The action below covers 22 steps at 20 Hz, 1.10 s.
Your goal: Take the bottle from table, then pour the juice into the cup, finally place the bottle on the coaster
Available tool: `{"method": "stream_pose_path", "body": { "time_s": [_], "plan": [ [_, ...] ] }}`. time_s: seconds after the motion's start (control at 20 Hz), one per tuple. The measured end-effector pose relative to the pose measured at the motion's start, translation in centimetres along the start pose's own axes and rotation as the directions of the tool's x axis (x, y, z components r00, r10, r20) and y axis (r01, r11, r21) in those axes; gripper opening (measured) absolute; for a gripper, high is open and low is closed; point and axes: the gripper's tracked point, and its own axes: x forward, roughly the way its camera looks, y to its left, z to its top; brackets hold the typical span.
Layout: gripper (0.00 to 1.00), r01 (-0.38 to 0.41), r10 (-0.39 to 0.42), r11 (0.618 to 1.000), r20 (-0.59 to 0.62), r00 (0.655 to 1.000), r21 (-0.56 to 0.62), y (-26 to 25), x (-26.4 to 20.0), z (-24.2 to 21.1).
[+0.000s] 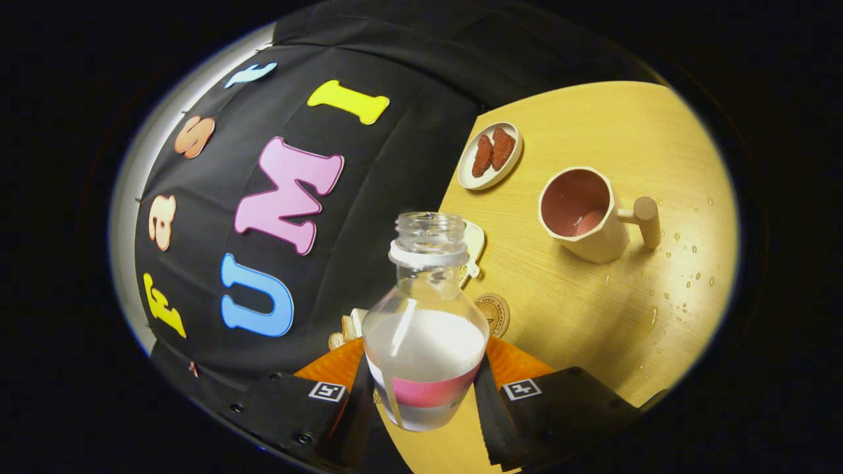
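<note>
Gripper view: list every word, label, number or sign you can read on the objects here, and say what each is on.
Coaster: ring of printed text around an emblem, too small and blurred to read.
Bottle, clamped between the gripper fingers: a pink band, no legible text.
Square coded markers on the gripper body: patterns, not words.
Cup: no text.

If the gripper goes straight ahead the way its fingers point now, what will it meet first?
The gripper is shut on the bottle, so the bottle leads. Just beyond its base lies the round coaster; farther on, probably the booth's wall. Depth is uncertain.
</note>
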Motion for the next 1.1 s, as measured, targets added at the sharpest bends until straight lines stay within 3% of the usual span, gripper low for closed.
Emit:
{"method": "stream_pose_path", "body": {
  "time_s": [0.2,0.6,1.1],
  "plan": [
    [0.71,0.036,-0.039,0.985,0.018,0.999,0.166,-1.1,1.6,1.7],
    [0.71,0.059,-0.083,0.911,0.042,0.996,0.408,-2.1,3.3,4.1],
    [0.71,0.090,-0.109,0.772,-0.010,0.994,0.630,-2.3,5.6,4.8]
  ]
}}
